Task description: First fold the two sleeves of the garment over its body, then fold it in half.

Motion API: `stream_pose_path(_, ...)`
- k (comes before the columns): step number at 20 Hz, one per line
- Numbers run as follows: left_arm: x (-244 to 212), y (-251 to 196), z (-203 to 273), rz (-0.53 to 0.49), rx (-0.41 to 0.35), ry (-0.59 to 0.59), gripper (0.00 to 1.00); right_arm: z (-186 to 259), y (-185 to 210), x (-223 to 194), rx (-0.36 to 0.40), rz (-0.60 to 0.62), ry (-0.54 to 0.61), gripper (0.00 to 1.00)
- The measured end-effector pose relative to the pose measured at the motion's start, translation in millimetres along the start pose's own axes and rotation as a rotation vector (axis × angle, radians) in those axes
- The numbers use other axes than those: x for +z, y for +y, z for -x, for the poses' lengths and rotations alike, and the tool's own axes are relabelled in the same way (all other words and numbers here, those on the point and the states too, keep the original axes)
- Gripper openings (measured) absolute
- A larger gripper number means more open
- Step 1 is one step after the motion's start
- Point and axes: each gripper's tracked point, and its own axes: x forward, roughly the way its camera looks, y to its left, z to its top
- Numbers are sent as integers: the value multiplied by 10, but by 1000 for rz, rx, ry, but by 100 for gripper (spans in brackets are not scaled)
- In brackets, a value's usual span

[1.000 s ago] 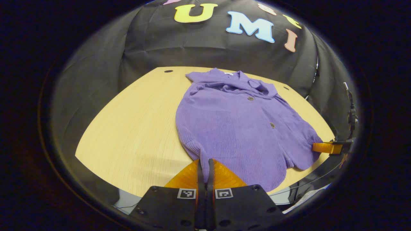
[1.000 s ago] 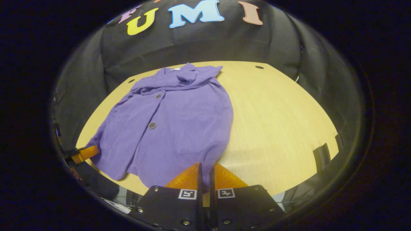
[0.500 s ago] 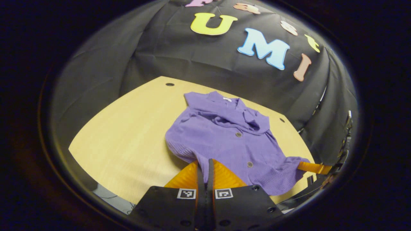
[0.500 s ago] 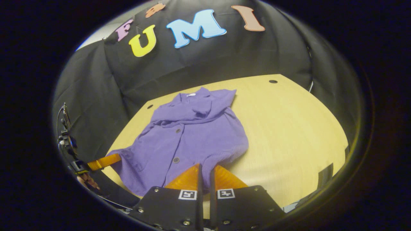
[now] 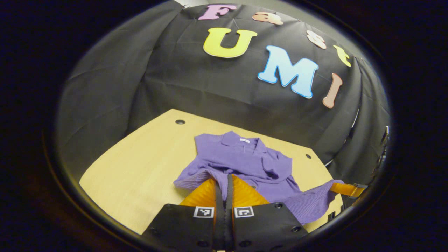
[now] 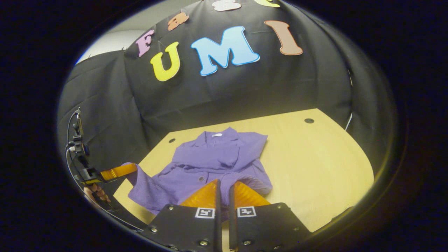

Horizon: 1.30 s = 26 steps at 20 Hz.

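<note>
Purple garment (image 5: 241, 159) lies collar toward the far edge of the wooden worktop (image 5: 140, 164), its near hem raised off the surface. The left gripper (image 5: 224, 182) is clenched on one hem corner, the right gripper (image 6: 224, 187) on the other. Small dark holes (image 6: 308, 120) mark the worktop's far corners.

Left gripper view: riding above the wooden table's (image 5: 140, 164) near edge, looking forward and down along its own fingers (image 5: 210, 189), the purple cardigan (image 5: 241, 161) lying close at 12 o'clock.
Right gripper view: riding likewise over the near edge, facing the booth wall (image 6: 245, 91), the left gripper (image 6: 117, 170) showing at 9 o'clock.
Shared: both are taking in the cardigan, the tabletop and the wall; the right gripper (image 5: 344, 189) is sitting at 4 o'clock in the left gripper view.
</note>
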Motion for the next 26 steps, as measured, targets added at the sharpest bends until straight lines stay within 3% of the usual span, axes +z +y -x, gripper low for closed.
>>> stream_pose_path(7, 833, -55, -846, -8, -101, -38, 7, -704, 20, 688, -39, -24, -51, 8)
stream_pose_path(12, 1208, 100, -1582, -6, -118, -27, 7, -1434, -160, 1012, -85, -42, -30, 8)
stream_pose_path(18, 1493, 281, -2620, -32, -92, -35, 6, -2240, -599, 1260, -179, -51, 11, 8)
stream_pose_path(26, 1209, 433, -3423, -193, 10, -15, 7, -2917, -968, 1078, -293, -46, 66, 8)
